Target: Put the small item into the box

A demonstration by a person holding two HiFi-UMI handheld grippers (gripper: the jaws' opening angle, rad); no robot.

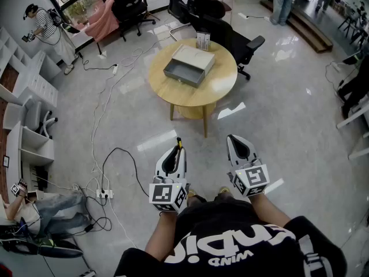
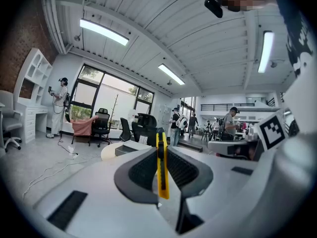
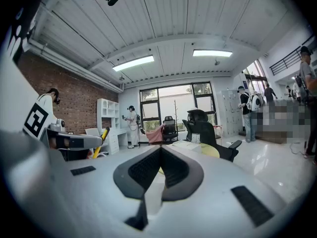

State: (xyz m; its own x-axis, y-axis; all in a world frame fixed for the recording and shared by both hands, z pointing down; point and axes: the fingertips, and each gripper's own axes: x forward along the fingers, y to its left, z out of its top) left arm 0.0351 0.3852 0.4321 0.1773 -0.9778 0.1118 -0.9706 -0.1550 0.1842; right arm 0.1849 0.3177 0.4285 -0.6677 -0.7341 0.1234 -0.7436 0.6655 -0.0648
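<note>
Well, our left gripper pinches the yellow knife, and our right gripper is closed and empty; the box waits on the table, well ahead. So thin a hold could let the knife slip on the way.

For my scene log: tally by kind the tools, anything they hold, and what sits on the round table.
Tools: 2, left tool and right tool
Knives: 1, yellow utility knife in the left tool
Boxes: 1, grey box on the table
Other: 1, small upright item at the table's far edge
Total: 5
</note>
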